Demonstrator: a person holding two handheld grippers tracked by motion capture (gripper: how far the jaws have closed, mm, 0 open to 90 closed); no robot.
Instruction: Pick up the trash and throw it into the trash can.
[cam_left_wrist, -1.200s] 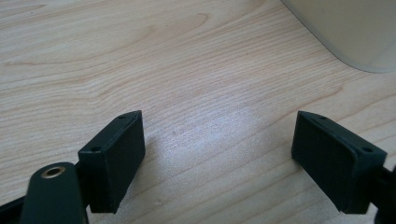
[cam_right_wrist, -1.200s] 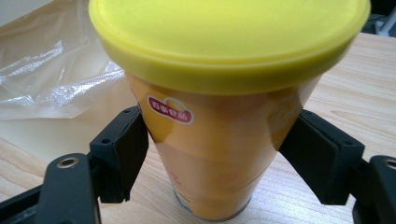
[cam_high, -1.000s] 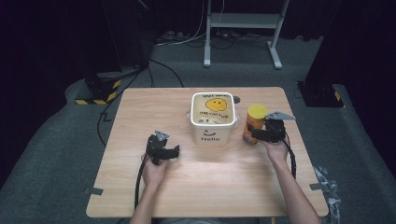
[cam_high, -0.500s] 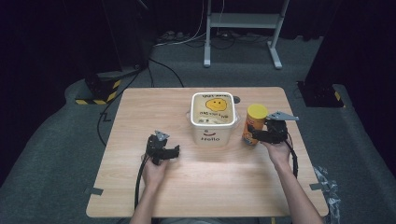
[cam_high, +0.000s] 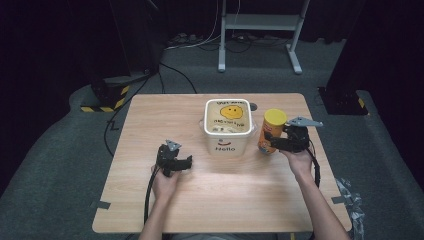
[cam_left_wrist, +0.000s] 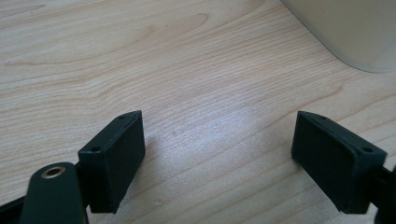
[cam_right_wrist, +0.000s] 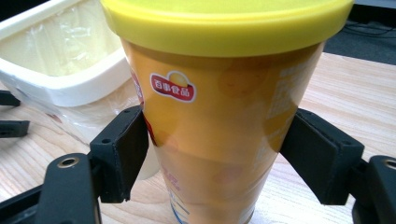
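The upright orange canister (cam_right_wrist: 219, 126) just right of the white bin (cam_high: 227, 126) stands clamped in the right gripper (cam_high: 280, 142) (left gripper (cam_left_wrist: 219, 158) gapes empty over bare bench (cam_left_wrist: 140, 60)).

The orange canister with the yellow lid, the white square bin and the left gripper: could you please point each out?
Orange canister with yellow lid (cam_right_wrist: 219, 140), right gripper view, on its orange side wall.
White square bin (cam_high: 227, 145), high view, on its front wall.
Left gripper (cam_high: 186, 163), high view, between its fingertips.
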